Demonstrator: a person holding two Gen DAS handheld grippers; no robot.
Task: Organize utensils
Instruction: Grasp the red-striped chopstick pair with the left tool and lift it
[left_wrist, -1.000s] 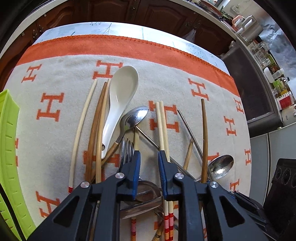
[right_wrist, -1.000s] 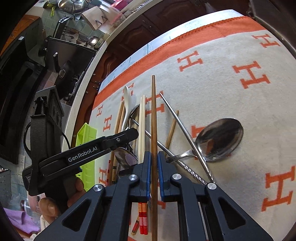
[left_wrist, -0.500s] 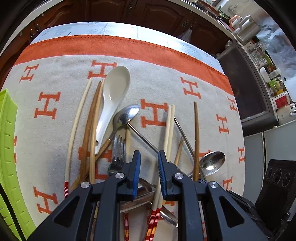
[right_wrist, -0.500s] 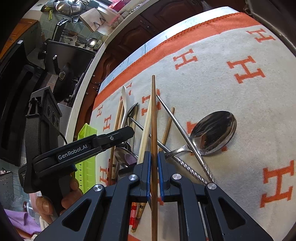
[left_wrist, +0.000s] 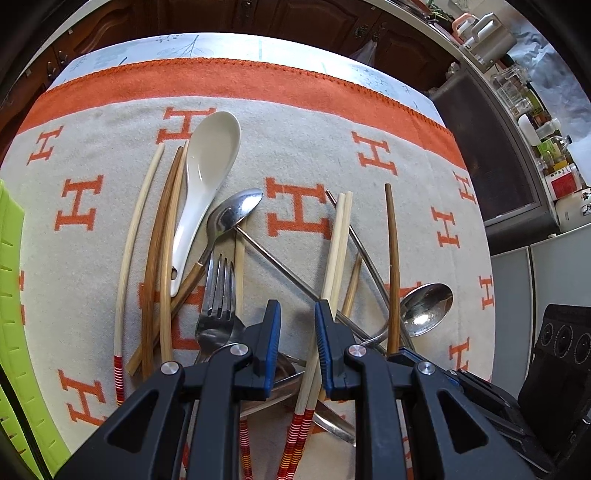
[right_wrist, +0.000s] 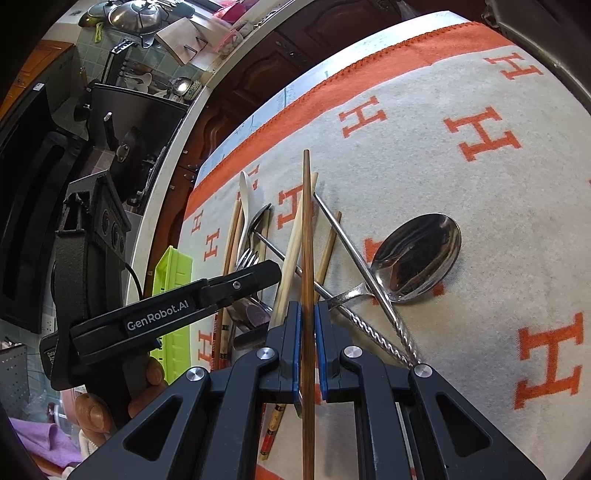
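A jumble of utensils lies on the beige and orange cloth (left_wrist: 303, 122). A white ceramic spoon (left_wrist: 205, 177), a small metal spoon (left_wrist: 231, 214), a fork (left_wrist: 218, 295), several wooden and pale chopsticks and a large metal spoon (left_wrist: 424, 306) show in the left wrist view. My left gripper (left_wrist: 297, 321) is open and hovers over the pile, with a pale pair of chopsticks (left_wrist: 338, 251) beside its right finger. My right gripper (right_wrist: 307, 317) is shut on a dark brown chopstick (right_wrist: 306, 229) and holds it lengthwise above the pile. That chopstick also shows in the left wrist view (left_wrist: 392, 266).
A lime green tray (left_wrist: 14, 295) lies at the cloth's left edge; it also shows in the right wrist view (right_wrist: 173, 288). Dark wooden cabinets and a kitchen counter with pots lie beyond the table's far edge. The large metal spoon (right_wrist: 417, 254) and twisted metal chopsticks (right_wrist: 369, 280) lie right of the held chopstick.
The left gripper has drawn back and risen a little, and the pale chopstick pair has swung to a slant at its right finger. The right gripper keeps hold of the brown chopstick.
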